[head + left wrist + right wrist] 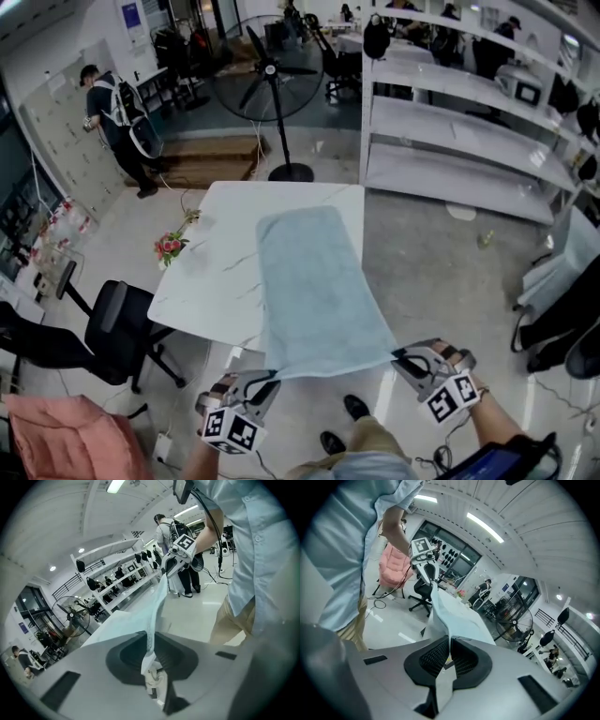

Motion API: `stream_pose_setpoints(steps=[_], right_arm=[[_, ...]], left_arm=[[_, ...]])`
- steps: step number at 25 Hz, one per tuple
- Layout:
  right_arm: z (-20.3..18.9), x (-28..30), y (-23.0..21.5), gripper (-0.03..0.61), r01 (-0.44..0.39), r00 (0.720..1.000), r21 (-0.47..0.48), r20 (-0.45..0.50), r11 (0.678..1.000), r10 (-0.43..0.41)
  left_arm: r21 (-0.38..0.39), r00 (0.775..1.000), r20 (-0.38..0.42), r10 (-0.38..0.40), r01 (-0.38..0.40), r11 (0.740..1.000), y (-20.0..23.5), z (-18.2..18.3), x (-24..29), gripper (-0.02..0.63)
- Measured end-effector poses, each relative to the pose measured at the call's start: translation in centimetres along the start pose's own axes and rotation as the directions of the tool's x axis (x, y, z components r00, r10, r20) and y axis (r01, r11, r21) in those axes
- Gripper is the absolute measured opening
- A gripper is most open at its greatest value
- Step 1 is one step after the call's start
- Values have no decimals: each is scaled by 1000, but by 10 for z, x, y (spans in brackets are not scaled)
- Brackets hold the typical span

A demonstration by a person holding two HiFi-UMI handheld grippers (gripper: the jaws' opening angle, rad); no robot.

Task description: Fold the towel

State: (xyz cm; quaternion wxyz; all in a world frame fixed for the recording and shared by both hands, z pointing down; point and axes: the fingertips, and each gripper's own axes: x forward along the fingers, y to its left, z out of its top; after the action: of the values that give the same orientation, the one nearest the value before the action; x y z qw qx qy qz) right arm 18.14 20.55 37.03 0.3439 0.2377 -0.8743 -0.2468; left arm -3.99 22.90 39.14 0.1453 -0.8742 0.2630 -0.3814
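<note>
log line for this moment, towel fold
phase: near edge held up | left gripper: shut on towel near-left corner | right gripper: shut on near-right corner | towel far end: on table

"What surrounds the table (220, 262)?"
"I see 1 black fan (270, 70) beyond its far end, 1 black office chair (117, 323) at its left, flowers (170, 247) beside that edge, and white shelves (459, 131) on the right."

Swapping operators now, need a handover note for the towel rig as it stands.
Left gripper: shut on the near left corner of the towel.
Right gripper: shut on its near right corner.
Towel: unfolded, far part flat on the white table, near edge held up past the table's front edge.
Done: both near corners gripped and lifted.
Left: probably carry them to the far edge, lay down; no fold made yet.
</note>
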Motion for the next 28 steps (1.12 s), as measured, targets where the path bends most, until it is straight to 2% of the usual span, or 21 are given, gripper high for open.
stream_pose_setpoints(steps=[5,12,22,28], right_arm=[[12,-2,-31,26,58,998,41,18,997,-58],[31,9,-85,26,112,991,93,62,989,-118],[37,59,-191,26,174,976,163,103,971,-192],[26,94,-251,26,179,973,179,112,967,-201]], left_arm=[[-36,997,48,56,-55,998,29,14,-6,51],[-49,988,82,129,-126,991,90,32,-6,51],[-59,974,80,211,-206,977,196,45,22,51],[-78,970,35,240,-237,968,246,41,56,51]])
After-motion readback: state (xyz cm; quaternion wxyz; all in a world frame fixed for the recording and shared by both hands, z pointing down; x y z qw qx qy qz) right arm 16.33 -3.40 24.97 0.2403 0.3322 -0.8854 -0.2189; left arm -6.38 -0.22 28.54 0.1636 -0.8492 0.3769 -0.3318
